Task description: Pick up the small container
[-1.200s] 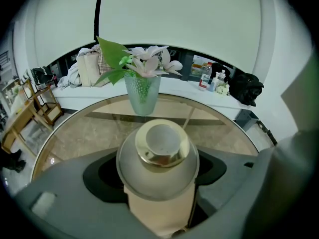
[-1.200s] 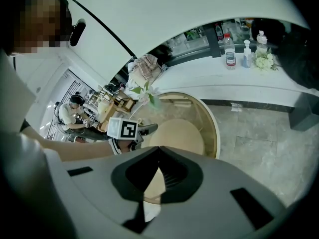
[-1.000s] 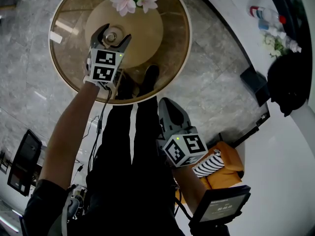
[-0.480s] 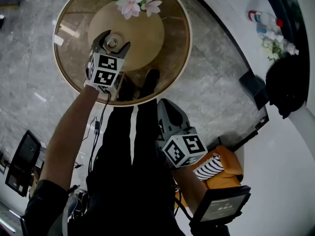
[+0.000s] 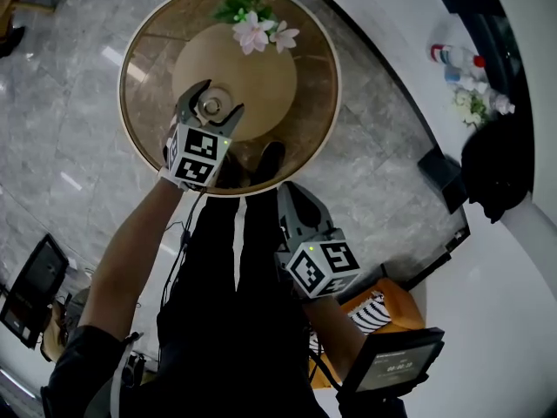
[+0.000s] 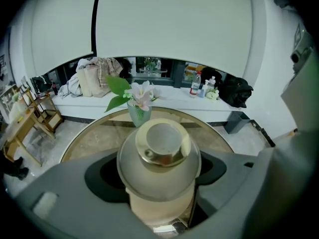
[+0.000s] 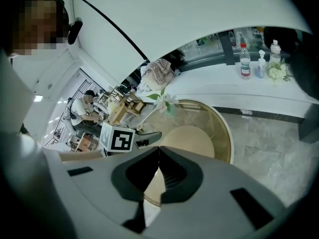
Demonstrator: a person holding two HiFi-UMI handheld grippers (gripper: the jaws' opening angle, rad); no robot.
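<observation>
The small container is a frosted jar with a gold-rimmed lid. It sits between the jaws of my left gripper, which is shut on it, pressing its body from both sides. In the head view the small container is over the left part of the round glass table. I cannot tell whether its base touches the glass. My right gripper hangs low beside the person's dark trousers, away from the table. In the right gripper view its jaws are shut with nothing between them.
A vase of pink flowers stands at the table's far edge, beyond the container. A tan disc shows under the glass. Bottles stand on a white counter at the right. An orange bag lies near the person's feet.
The head view has shifted, so the table sits further right and lower in the picture. My left gripper stays around the container at the same spot on the table. The right gripper has barely moved.
</observation>
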